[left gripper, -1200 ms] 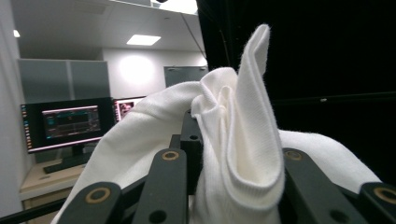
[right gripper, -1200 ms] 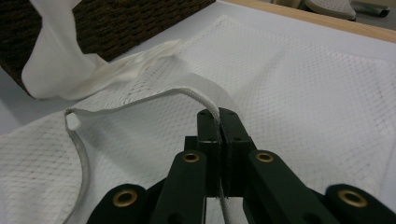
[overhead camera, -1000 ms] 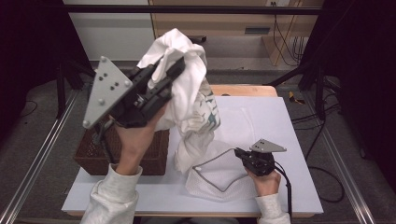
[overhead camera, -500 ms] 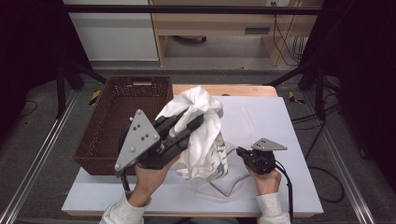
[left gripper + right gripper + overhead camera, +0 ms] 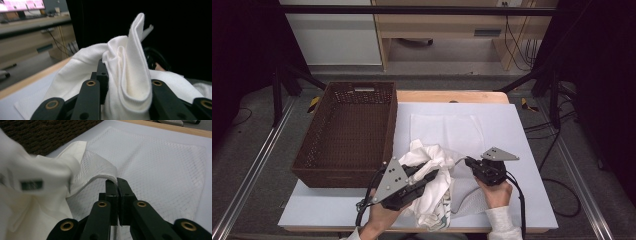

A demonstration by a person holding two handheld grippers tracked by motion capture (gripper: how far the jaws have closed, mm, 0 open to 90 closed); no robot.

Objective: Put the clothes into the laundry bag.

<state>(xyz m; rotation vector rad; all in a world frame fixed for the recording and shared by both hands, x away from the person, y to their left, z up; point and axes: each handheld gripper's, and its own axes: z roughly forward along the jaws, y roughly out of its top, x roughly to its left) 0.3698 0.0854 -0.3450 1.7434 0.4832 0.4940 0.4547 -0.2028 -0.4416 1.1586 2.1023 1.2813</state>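
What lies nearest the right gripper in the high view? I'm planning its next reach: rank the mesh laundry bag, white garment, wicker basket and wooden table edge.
1. Mesh laundry bag: its rim is pinched in the right gripper.
2. White garment: just to its left, bunched in the left gripper.
3. Wicker basket: farther left.
4. Wooden table edge: far side, beyond the mat.

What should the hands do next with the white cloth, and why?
Probably push the shirt into the mesh bag. The left gripper grips a fold of the bunched shirt right beside the bag. The right gripper, fingers shut, pinches the bag's edge and lifts it, so the mouth looks open toward the shirt.
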